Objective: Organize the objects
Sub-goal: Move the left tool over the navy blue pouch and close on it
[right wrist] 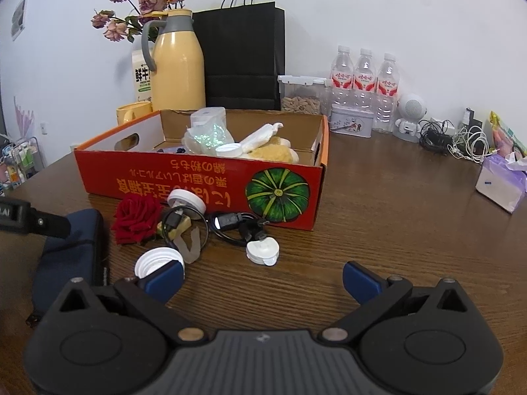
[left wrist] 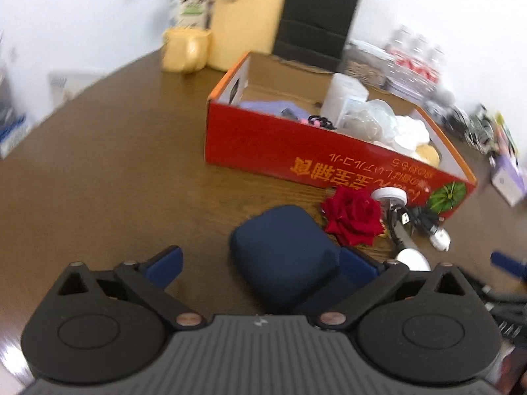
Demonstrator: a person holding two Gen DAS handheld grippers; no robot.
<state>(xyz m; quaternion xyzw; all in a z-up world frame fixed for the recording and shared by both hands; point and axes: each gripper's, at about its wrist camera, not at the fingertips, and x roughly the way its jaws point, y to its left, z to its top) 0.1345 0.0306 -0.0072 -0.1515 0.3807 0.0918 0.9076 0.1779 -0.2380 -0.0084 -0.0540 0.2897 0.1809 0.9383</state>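
A red cardboard box (left wrist: 296, 144) (right wrist: 204, 181) holding several small items stands on the brown table (left wrist: 108, 171) (right wrist: 395, 217). In front of it lie a red rose (left wrist: 354, 219) (right wrist: 136, 219), a navy pouch (left wrist: 285, 250) (right wrist: 70, 256), black cables (right wrist: 227, 225), white lids (right wrist: 158, 261) and a small white gadget (right wrist: 263, 250). My left gripper (left wrist: 263, 266) is open with the navy pouch between its fingers, touching the right finger. My right gripper (right wrist: 263, 278) is open and empty above bare table, its left finger beside a white lid.
A yellow thermos (right wrist: 178, 65), yellow mug (right wrist: 131, 112), milk carton, black paper bag (right wrist: 242, 56), water bottles (right wrist: 365, 85), a tin, a seed container and a white speaker (right wrist: 410, 115) stand at the back. Chargers and a tissue pack (right wrist: 500, 184) lie right.
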